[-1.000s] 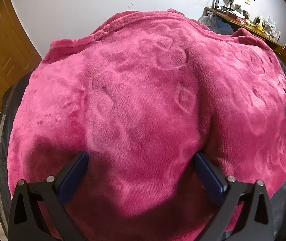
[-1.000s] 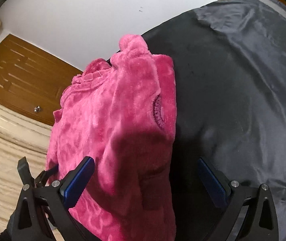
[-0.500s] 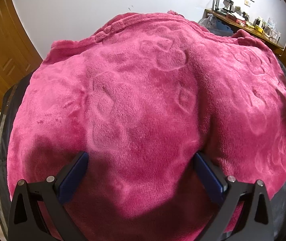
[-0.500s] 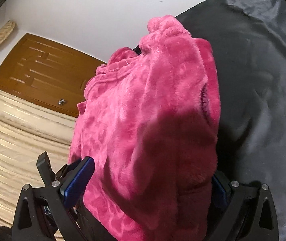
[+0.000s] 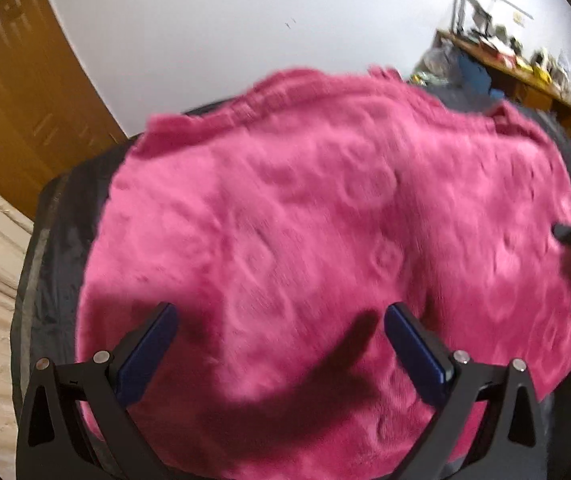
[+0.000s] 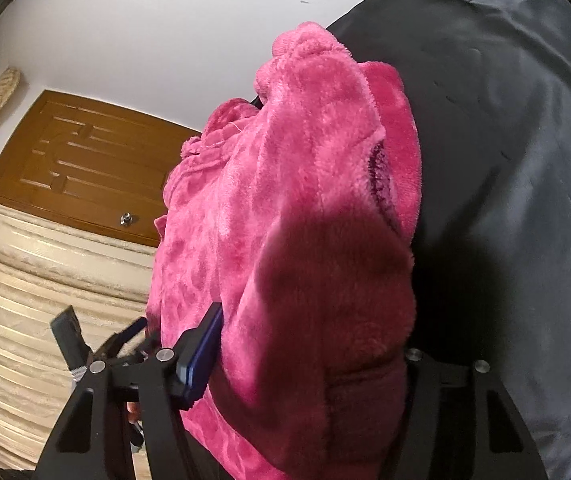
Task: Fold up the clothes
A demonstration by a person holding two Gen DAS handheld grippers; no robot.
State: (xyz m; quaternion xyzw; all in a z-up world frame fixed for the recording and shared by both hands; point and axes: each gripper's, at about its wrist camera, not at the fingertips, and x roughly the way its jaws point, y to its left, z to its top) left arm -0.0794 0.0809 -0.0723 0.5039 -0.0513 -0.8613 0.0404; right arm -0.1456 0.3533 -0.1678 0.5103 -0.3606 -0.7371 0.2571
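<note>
A white wall (image 5: 225, 40) is standing behind everything, and a dark grey sheet (image 6: 517, 168) is covering the surface I am working over. On it the pink fleece garment (image 5: 325, 220) is lying spread, filling most of what my left gripper (image 5: 281, 344) is looking at, its embossed pattern blurred. My left fingers (image 5: 147, 350) are standing wide apart just above the near part of the fleece, with nothing between them; their shadow is falling on the cloth ahead of them.

My right gripper (image 6: 305, 356) is pinching a thick bunched fold of the same garment (image 6: 305, 200); the blue pad of one finger (image 6: 201, 356) is pressing into the fleece, while the other pad is buried behind the fabric. The cloth is rising ahead of these fingers in a heap, with the sheet to its right.

Beyond the fleece, left of the fingers, a brown wooden door (image 6: 85, 168) is showing, with beige flooring (image 6: 25, 280) below it. Far ahead to the right of my left fingers, a cluttered wooden desk (image 5: 505, 64) is sitting against the wall.
</note>
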